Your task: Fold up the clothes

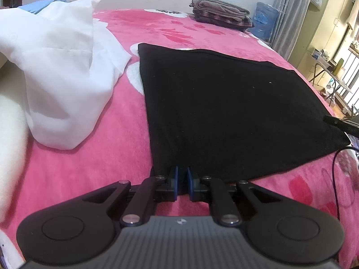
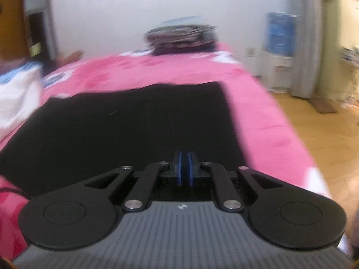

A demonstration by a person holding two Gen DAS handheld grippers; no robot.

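Left gripper (image 1: 182, 172) pinching flat black garment (image 1: 224, 103)

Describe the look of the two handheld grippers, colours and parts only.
Both match. The left gripper and right gripper each have a ribbed grey body with a small white logo, black linkage arms with silver pivot pins, two round black side discs, and black fingers faced with blue pads. No sleeves show.
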